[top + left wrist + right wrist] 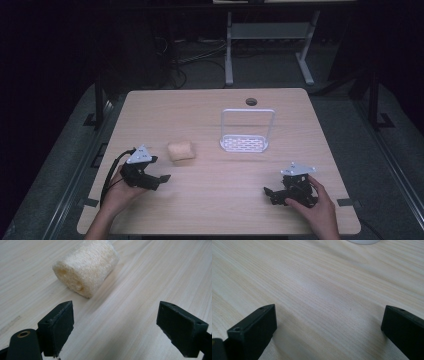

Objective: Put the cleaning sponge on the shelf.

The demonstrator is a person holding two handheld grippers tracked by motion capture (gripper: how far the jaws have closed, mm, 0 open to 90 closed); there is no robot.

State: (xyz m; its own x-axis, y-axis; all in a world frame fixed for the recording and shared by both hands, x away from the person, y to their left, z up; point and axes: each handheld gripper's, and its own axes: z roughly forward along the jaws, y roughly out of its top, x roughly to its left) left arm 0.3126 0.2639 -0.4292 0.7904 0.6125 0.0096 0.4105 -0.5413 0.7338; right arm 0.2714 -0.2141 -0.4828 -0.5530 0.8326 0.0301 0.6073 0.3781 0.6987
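Left hand-held gripper (161, 179) sits lower left of the high view, low over the table (215, 200), jaws spread wide w/ nothing between them. In the left gripper view its jaws rise from the bottom corners, wide apart, and the loofah piece (86, 266) lies upper left of frame, on its side on the wood, near but not touching the jaws. High view puts the loofah piece (181, 151) left of centre, just up-right of that gripper. Right hand-held gripper (270, 192) is lower right, also wide open & empty over bare wood. White wire rack (246, 132) stands upright around centre, well apart from both.
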